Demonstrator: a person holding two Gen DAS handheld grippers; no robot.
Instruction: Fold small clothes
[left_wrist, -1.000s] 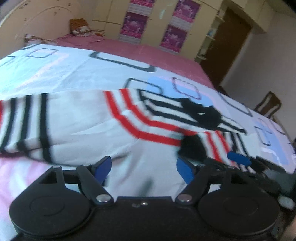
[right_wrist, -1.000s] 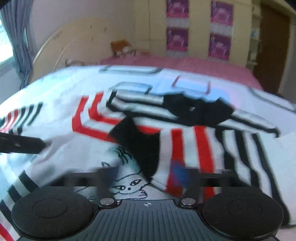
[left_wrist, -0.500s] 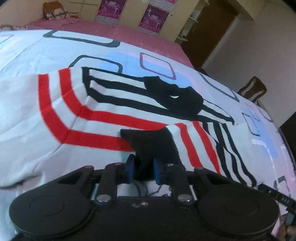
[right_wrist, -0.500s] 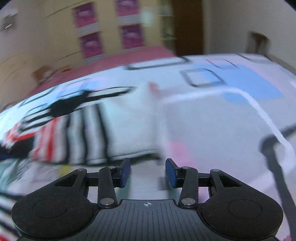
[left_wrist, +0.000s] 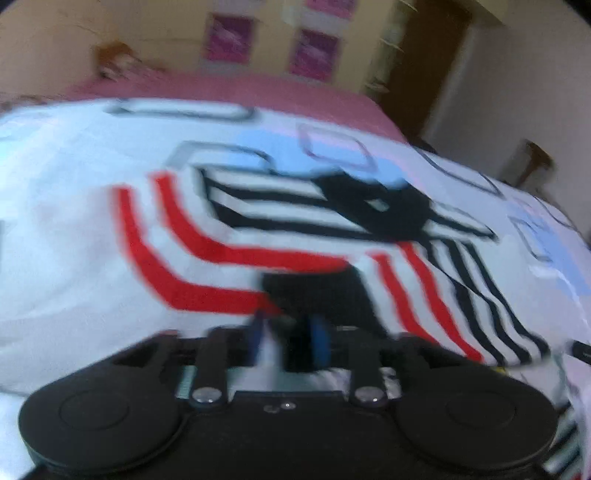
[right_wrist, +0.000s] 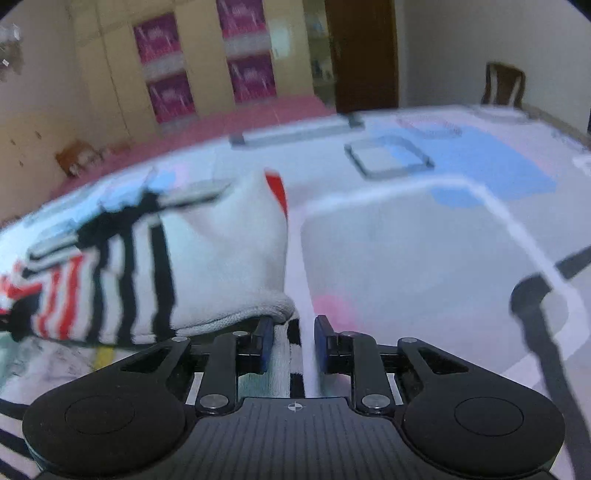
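Note:
A small white sweater (left_wrist: 92, 266) with red and black stripes lies on the bed, partly folded. In the left wrist view my left gripper (left_wrist: 290, 341) is shut on the sweater's black cuff (left_wrist: 314, 299), at the folded sleeve's near end. In the right wrist view the sweater (right_wrist: 221, 258) lies to the left, its white ribbed hem beside my right gripper (right_wrist: 291, 347). That gripper's blue pads stand narrowly apart around the striped edge of the garment; whether they pinch it I cannot tell.
The bed sheet (right_wrist: 424, 240) is white with blue, pink and grey squares. A pink blanket (left_wrist: 240, 88) lies at the far side below cupboards with purple posters. A wooden chair (right_wrist: 504, 86) and a brown door (right_wrist: 364, 51) stand beyond the bed.
My left gripper closed on the black cuff and has pulled back a little. My right gripper swung right to the sweater's hem edge and narrowed around it.

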